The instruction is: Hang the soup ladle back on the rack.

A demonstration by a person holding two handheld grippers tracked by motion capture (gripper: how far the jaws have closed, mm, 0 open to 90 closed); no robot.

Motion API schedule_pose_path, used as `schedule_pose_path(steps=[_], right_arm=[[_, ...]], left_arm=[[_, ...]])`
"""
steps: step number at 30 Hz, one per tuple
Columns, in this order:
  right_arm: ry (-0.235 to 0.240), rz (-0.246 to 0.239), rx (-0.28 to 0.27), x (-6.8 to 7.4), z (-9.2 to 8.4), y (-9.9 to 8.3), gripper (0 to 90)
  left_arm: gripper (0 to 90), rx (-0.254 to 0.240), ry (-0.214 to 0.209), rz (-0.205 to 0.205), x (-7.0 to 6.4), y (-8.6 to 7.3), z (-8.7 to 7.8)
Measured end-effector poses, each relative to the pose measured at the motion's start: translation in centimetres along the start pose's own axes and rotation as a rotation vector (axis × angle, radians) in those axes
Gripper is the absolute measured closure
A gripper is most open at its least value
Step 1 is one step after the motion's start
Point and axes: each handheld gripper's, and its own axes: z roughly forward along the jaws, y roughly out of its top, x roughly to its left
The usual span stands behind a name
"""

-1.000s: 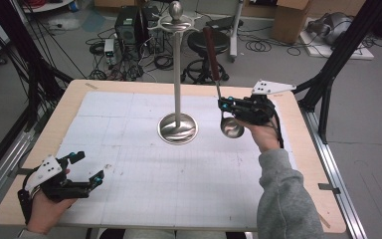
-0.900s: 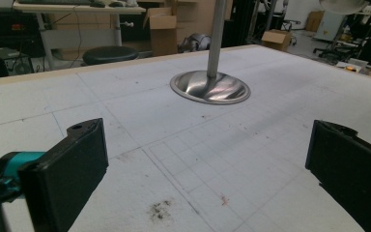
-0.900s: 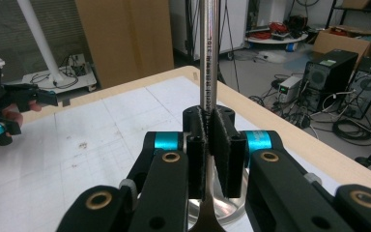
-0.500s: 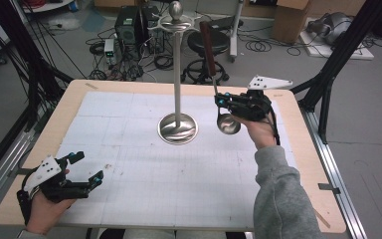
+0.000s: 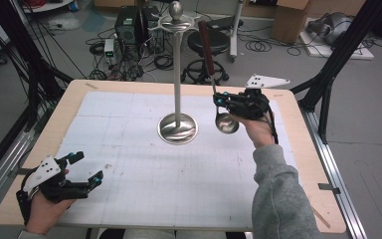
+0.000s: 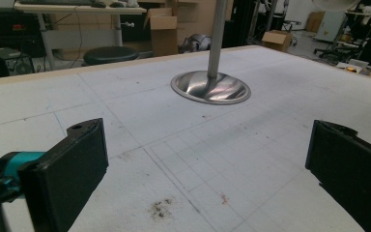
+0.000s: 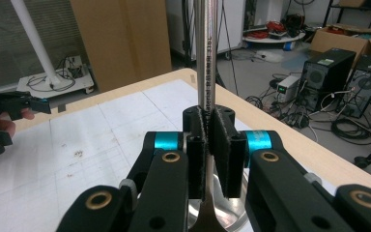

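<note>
Steel ladle (image 5: 226, 122) was held upright in right tool (image 5: 218, 101), jaws clamped tight on its thin shank, bowl down, hanging just above the counter (image 5: 129, 102); dark handle rose above the tool. In right gripper view the pads (image 7: 221, 145) pinched the shank from both sides, no gap. Ladle sat just beside the metal stand (image 5: 177, 74), to its right in high view, not touching. Stand's round base (image 6: 210, 88) rested mid-counter on white gridded sheet. Left tool (image 5: 74, 172) lay near counter's front-left corner, jaws wide apart w/ nothing between them, well apart from the stand.
</note>
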Motion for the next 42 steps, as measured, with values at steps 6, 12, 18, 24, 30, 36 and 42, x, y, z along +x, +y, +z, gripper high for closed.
schedule_pose_path(steps=[6,12,18,24,30,36,42], right_arm=[[-0.003,-0.003,0.007,0.1,0.4,0.1,84.5],[-0.002,-0.004,0.012,0.2,0.9,0.1,84.6],[-0.003,-0.005,0.015,0.2,1.1,0.2,84.6],[-0.002,-0.005,0.028,0.2,1.6,0.1,84.6],[-0.002,-0.002,0.040,0.2,2.4,0.1,84.6],[0.001,0.000,0.056,0.3,3.3,0.3,84.5],[0.003,0.004,0.063,0.4,4.2,0.4,84.5]], left_arm=[[1.8,-0.002,0.002,-0.001,0.1,0.0,0.0],[1.7,-0.001,0.002,-0.002,0.1,0.0,-0.1],[1.8,0.000,0.002,-0.001,0.1,0.0,-0.1],[1.7,-0.005,0.001,-0.008,0.0,0.0,-0.1],[1.7,-0.002,0.001,-0.004,0.1,0.0,-0.2],[1.8,-0.004,0.000,-0.006,0.1,0.0,-0.3],[1.7,-0.006,0.001,-0.010,0.1,0.0,-0.4]])
